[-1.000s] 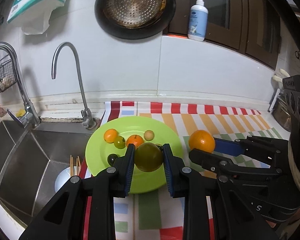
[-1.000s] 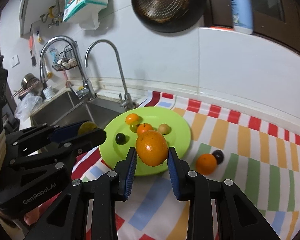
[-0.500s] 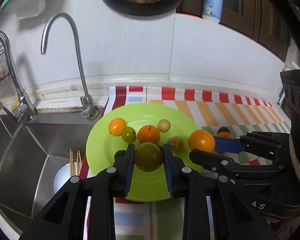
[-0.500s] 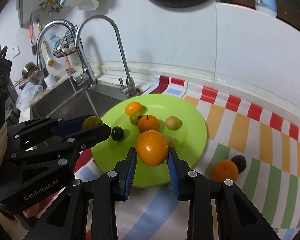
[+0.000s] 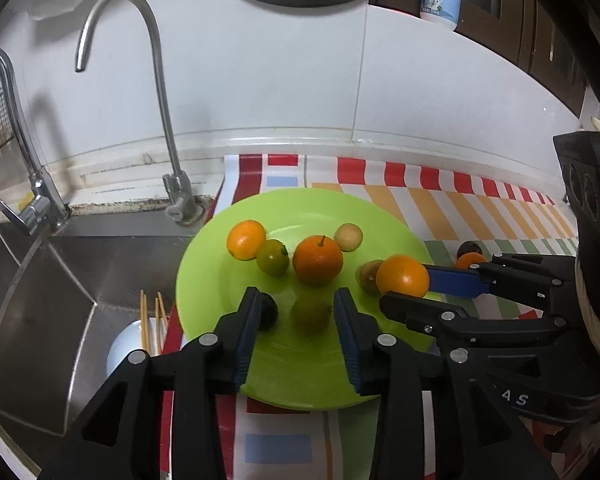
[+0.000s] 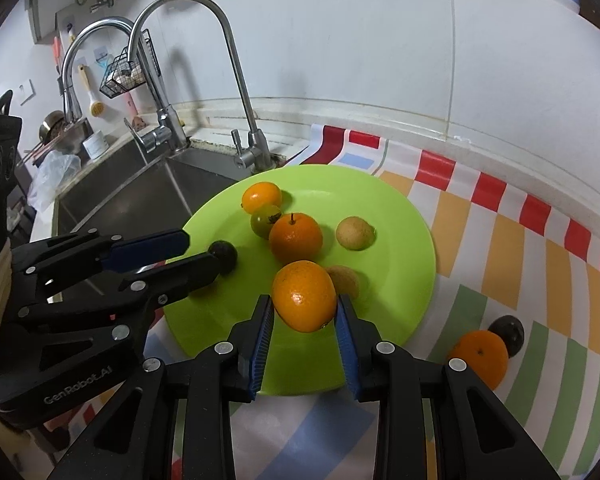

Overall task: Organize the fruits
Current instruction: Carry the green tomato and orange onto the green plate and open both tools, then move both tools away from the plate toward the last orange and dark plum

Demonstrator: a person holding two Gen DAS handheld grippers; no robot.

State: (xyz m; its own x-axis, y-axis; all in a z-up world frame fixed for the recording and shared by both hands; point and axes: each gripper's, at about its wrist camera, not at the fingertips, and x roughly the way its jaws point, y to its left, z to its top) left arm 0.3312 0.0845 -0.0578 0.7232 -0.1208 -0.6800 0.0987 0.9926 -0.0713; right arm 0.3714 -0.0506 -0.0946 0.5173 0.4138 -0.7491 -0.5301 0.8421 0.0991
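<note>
Now that our left gripper [image 5: 296, 316] has spread its jaws and let the green fruit [image 5: 310, 314] drop blurred onto the green plate [image 5: 364, 216], our right gripper [image 6: 304, 316] still clamps the orange [image 6: 304, 295], next to unload.

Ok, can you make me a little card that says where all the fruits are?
left gripper: open, with a blurry green fruit loose between its fingers
right gripper: shut on the held orange, above the plate
green plate: six other small fruits on it
striped mat: loose orange touching a dark fruit, both off the plate
sink: next to the plate
</note>
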